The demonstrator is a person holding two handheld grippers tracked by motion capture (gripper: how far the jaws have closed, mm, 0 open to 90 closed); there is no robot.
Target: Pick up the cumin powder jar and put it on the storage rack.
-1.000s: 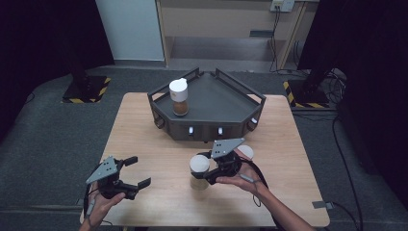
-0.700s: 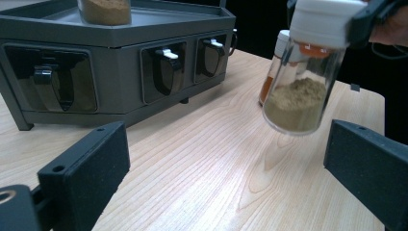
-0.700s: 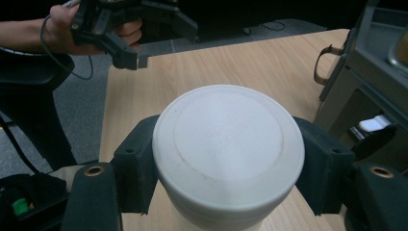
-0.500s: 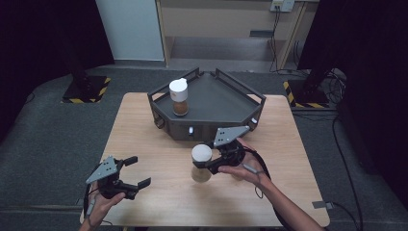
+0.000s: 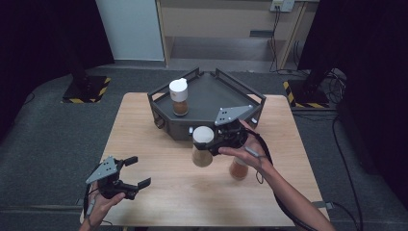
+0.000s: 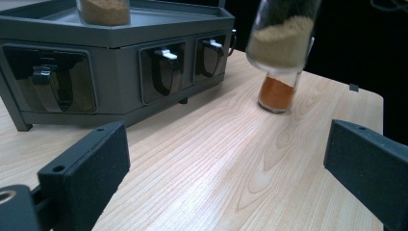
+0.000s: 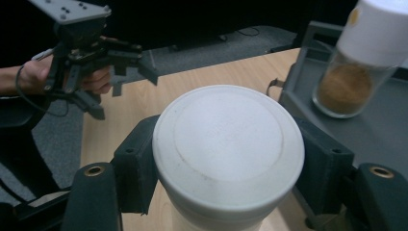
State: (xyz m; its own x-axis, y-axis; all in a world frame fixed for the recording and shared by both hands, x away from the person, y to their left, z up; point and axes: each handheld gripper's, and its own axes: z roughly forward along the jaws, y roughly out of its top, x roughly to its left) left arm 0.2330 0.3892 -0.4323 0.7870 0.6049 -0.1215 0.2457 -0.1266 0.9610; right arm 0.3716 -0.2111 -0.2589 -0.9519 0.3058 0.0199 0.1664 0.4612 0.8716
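The right gripper (image 5: 210, 143) clamps the white-capped spice jar (image 5: 202, 147) by its cap, clear of the table, at six o'clock from the grey tray (image 5: 210, 129). The left gripper (image 5: 135, 171) hangs open and empty at seven o'clock. The jar's base could clip the tray rim or the orange jar (image 5: 238, 169) at four o'clock.

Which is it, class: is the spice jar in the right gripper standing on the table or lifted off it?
Lifted. The right gripper clamps the spice jar at its white lid, and the left gripper view shows its base hanging above the table.
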